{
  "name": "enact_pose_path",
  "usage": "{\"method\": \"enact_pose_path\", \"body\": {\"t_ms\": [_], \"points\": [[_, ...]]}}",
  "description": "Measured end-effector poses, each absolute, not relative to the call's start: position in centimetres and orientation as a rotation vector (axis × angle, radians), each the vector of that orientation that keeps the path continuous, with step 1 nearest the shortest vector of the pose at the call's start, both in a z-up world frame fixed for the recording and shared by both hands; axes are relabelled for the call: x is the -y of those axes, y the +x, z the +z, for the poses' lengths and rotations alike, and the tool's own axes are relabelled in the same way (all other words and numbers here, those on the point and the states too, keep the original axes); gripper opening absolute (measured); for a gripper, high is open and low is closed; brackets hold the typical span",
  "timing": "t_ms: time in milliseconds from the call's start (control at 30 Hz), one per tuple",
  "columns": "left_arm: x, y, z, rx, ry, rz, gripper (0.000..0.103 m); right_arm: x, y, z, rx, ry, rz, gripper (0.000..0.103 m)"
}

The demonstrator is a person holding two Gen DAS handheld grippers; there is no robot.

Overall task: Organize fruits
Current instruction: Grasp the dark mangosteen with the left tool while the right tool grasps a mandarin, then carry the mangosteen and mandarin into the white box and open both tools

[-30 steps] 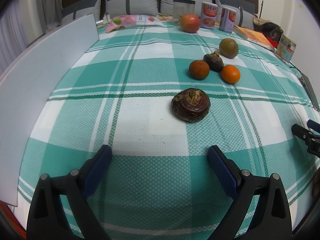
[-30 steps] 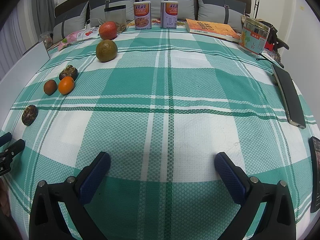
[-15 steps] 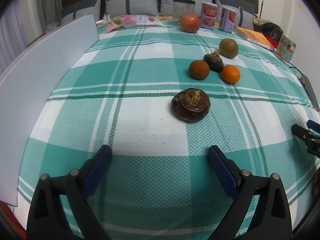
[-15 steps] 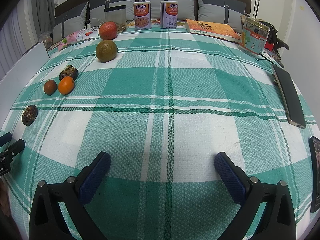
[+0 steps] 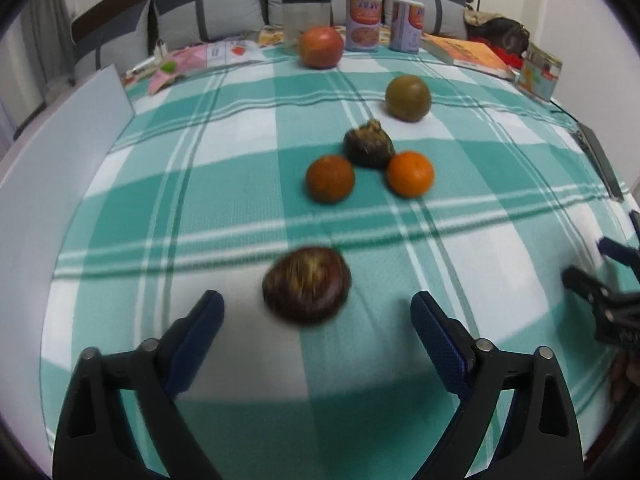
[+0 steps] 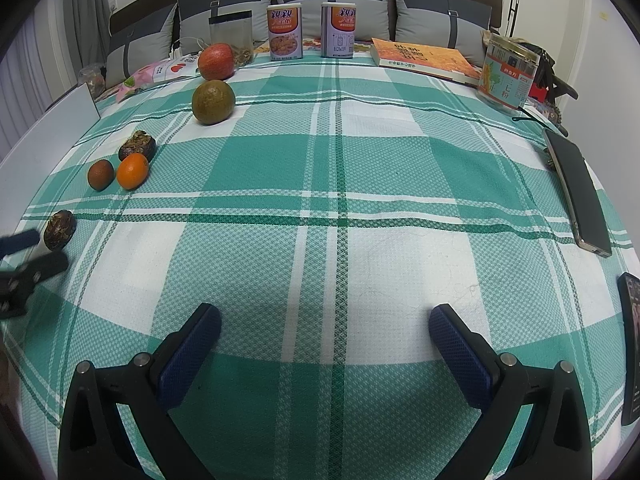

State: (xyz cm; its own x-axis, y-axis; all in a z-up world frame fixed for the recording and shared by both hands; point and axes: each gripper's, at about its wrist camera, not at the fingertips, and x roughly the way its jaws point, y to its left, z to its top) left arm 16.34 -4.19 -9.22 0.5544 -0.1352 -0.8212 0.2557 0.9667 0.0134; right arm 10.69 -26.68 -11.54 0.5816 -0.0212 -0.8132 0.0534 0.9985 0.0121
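A dark brown round fruit point(image 5: 307, 285) lies on the green plaid cloth just ahead of my open left gripper point(image 5: 316, 312), between its fingertips' line; it also shows in the right wrist view point(image 6: 60, 229). Beyond it sit a brown-orange fruit point(image 5: 330, 179), a second dark fruit point(image 5: 369, 143), an orange point(image 5: 411, 174), a green-brown fruit point(image 5: 408, 97) and a red fruit point(image 5: 321, 47). My right gripper point(image 6: 325, 326) is open and empty over bare cloth, apart from all fruit.
A white board point(image 5: 56, 160) stands along the left edge. Two cans point(image 6: 285, 32), a clear bag point(image 6: 232, 36), a book point(image 6: 424, 58) and a jar point(image 6: 506, 74) line the back. Phones point(image 6: 576, 192) lie at the right edge.
My left gripper has moved forward toward the near dark fruit, which now sits close to its fingertips. The right gripper has not moved.
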Motion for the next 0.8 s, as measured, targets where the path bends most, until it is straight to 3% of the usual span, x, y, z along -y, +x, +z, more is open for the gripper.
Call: {"method": "enact_pose_path", "body": {"t_ms": [33, 67, 333, 400, 567, 633, 667, 800], "points": [[4.2, 16.7, -9.3, -0.964, 0.130, -0.240, 0.051, 26.7, 10.7, -11.5, -0.949, 0.037, -0.042, 0.103], [4.2, 16.9, -9.4, -0.970, 0.126, -0.245, 0.046, 26.7, 10.7, -11.5, -0.949, 0.038, -0.041, 0.103], [2.3, 14.5, -7.9, -0.952, 0.047, -0.281, 0.045, 21.9, 14.4, -7.3, -0.880, 0.131, 0.303, 0.091], [1.3, 14.0, -7.5, -0.962, 0.033, -0.272, 0.045, 19.5, 16.8, -7.2, -0.896, 0.110, 0.373, 0.073], [-2.0, 12.7, -6.3, -0.962, -0.028, -0.231, 0.045, 14.3, 22.2, -8.7, -0.964, -0.005, 0.431, 0.065], [-3.2, 12.5, -6.0, -0.954, -0.052, -0.213, 0.045, 13.5, 23.0, -9.5, -0.989, -0.027, 0.435, 0.037], [-3.6, 12.4, -5.8, -0.950, -0.063, -0.208, 0.045, 13.7, 23.0, -9.5, -0.978, -0.037, 0.404, 0.030], [-5.2, 12.1, -4.5, -0.952, -0.139, -0.213, 0.045, 15.2, 21.0, -7.9, -0.967, 0.067, 0.395, 0.029]]}}
